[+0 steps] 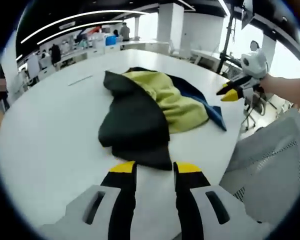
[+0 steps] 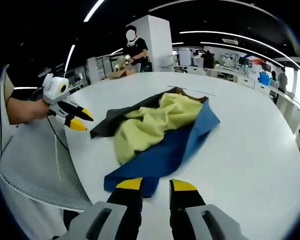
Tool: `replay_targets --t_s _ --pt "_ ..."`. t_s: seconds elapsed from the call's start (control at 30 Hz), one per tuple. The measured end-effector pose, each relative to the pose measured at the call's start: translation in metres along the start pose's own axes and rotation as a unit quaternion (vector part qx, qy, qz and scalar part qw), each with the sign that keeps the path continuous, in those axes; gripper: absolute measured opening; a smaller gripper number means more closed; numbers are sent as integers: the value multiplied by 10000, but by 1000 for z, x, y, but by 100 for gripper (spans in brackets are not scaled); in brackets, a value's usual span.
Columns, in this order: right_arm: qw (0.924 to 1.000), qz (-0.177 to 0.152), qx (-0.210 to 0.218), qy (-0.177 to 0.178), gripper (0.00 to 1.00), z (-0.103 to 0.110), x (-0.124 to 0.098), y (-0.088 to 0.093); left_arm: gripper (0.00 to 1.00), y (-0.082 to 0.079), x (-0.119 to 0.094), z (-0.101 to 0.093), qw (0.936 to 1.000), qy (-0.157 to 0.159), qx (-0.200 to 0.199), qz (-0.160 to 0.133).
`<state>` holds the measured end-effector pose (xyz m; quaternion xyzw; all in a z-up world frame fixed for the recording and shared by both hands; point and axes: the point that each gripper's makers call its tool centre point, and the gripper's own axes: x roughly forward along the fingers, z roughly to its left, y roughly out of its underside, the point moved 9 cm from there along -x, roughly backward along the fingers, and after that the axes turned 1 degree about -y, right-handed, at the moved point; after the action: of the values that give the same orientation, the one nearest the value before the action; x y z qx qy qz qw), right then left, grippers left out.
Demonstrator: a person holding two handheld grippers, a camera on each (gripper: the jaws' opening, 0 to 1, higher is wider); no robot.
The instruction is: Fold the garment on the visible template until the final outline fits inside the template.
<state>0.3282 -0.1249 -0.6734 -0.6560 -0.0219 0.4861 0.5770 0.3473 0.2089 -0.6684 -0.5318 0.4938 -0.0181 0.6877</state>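
Observation:
A crumpled garment lies on the white round table (image 1: 45, 135), with a black part (image 1: 135, 125), a yellow-green part (image 1: 177, 102) and a blue edge (image 1: 216, 116). My left gripper (image 1: 155, 167) is open, and its yellow tips sit just short of the black hem. In the right gripper view the same garment shows its blue side (image 2: 165, 152) nearest and yellow-green cloth (image 2: 155, 122) above it. My right gripper (image 2: 156, 185) is open at the blue corner, holding nothing. Each gripper also appears in the other's view, hand-held off the table edge: right gripper (image 1: 226, 93), left gripper (image 2: 84, 121).
A grey mesh chair back (image 1: 270, 155) (image 2: 35, 155) stands against the table edge near both hands. A thin grey mark (image 1: 80, 80) lies on the table beyond the garment. People and desks (image 2: 135, 50) fill the office behind. A black pole (image 1: 227, 35) rises past the table.

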Motion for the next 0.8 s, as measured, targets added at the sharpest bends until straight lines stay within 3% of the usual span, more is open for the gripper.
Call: replay_targets --t_s 0.3,0.8 --pt "9980 201 -397 -441 15 31 15 7 25 -4 8 -7 9999 81 151 21" --pt "9927 433 -1008 -501 17 46 33 13 19 0 22 -11 9984 117 438 336"
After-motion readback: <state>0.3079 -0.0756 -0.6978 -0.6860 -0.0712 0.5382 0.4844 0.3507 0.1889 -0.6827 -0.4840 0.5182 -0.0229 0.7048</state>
